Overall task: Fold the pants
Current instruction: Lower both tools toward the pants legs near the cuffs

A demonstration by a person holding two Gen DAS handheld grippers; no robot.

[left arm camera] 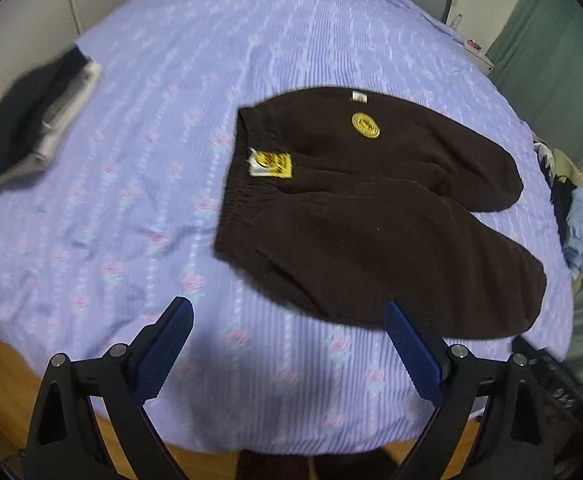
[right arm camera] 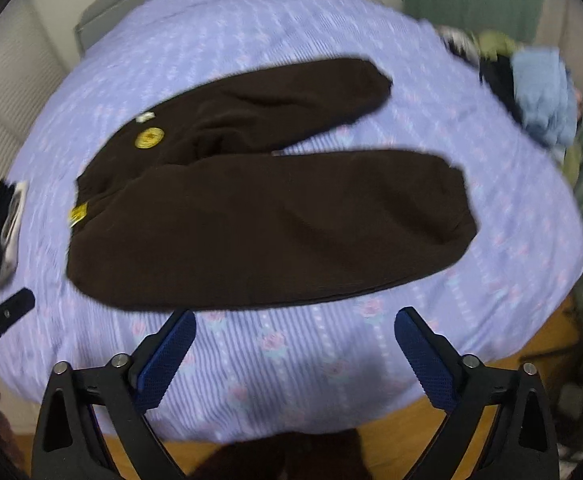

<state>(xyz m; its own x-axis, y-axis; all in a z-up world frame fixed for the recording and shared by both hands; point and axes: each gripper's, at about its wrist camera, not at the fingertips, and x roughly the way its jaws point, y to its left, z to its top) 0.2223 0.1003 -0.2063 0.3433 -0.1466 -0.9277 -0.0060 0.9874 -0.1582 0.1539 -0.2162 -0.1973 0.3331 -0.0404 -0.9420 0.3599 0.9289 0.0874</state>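
Dark brown pants (left arm camera: 355,216) lie spread flat on a bed covered by a lilac floral sheet (left arm camera: 139,184), waistband to the left, both legs running off to the right and parted in a narrow V. Left of the pants, near the sheet's edge, sits a stack of folded dark and grey clothes (left arm camera: 31,120). On the pants themselves, a yellow tag (left arm camera: 271,164) hangs at the waistband and a round yellow badge (left arm camera: 366,124) marks the far hip, just below a small white label. Right of the pants, at the bed's edge, a loose heap of clothes (right arm camera: 539,92) includes a pale blue piece.

The left hand-held gripper (left arm camera: 289,322) hovers over bare sheet just short of the pants' near edge, blue pads spread wide, nothing between them. The right hand-held gripper (right arm camera: 295,330) hangs likewise just short of the near leg's lower edge, jaws wide apart and empty. Neither touches the pants. The frames are blurred.
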